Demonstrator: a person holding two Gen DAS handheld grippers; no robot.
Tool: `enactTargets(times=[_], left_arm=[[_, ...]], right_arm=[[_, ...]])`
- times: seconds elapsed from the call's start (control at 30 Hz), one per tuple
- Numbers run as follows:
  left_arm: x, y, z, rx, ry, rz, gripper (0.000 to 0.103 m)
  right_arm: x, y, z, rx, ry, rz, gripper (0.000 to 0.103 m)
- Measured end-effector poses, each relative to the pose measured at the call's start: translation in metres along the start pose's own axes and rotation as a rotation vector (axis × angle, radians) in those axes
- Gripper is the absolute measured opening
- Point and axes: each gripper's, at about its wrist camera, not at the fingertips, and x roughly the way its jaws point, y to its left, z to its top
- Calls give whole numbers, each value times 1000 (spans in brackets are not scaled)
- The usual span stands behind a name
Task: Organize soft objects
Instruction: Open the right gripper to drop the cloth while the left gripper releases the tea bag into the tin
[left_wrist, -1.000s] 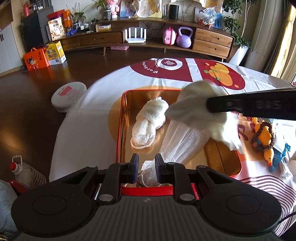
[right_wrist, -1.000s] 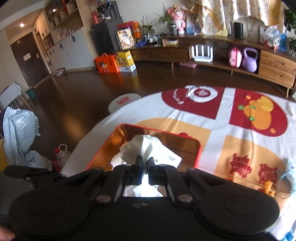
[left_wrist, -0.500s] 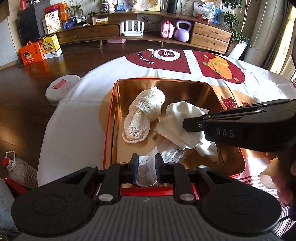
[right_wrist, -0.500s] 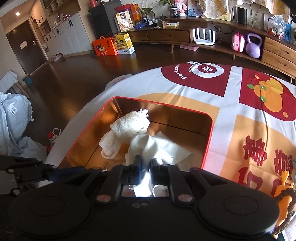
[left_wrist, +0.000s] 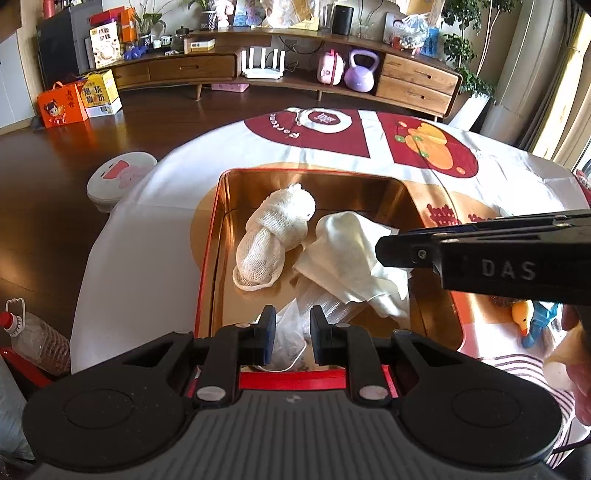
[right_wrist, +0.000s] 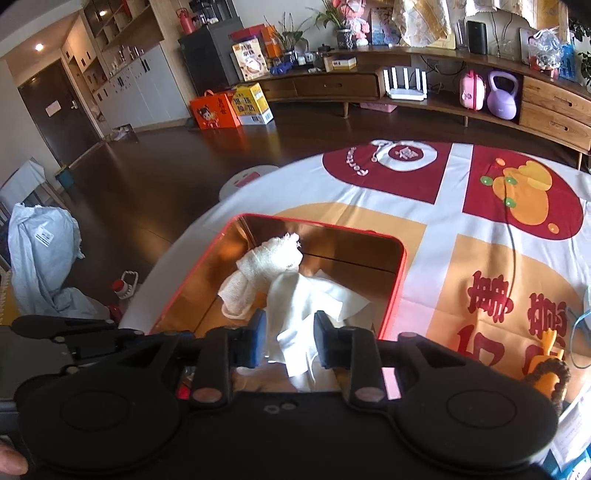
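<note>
The left tool (left_wrist: 289, 334) is sitting spread apart at the near edge of the red-rimmed metal tin (left_wrist: 207, 273), a sheer mesh bag (left_wrist: 291, 332) lying loose between its fingers. The right tool (right_wrist: 288, 338) is also hanging released, its pads either side of a crumpled cream cloth (right_wrist: 310, 299) without pinching it. Inside the tin's glossy copper-toned floor, a knotted roll of white gauze (left_wrist: 275, 236) is lying towards the far left corner, touching the cloth, while the tin is resting on the patterned tabletop (right_wrist: 424, 236).
</note>
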Motion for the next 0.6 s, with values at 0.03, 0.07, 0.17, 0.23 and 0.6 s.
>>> enactTargets(times=[0.03,0.07,0.17,0.23,0.6], left_arm=[[-2,-1,1,-1,-4,-2,19],[-4,-2,1,-2,-8,-2,20],[-11,-5,1,-8,-20,-2,28],[-15,-7,2,-8,-30,-4,31],[-42,-20,2,-7,-104,-18,68]], right_arm=[[-4,1,0,0,-5,2,34],[-8,1,0,1,-11,6,37],[-21,2,1,-2,-32,10,37],[-29,1,1,1,-46,14,39],[-75,-2,-12,8,-104,27,58]])
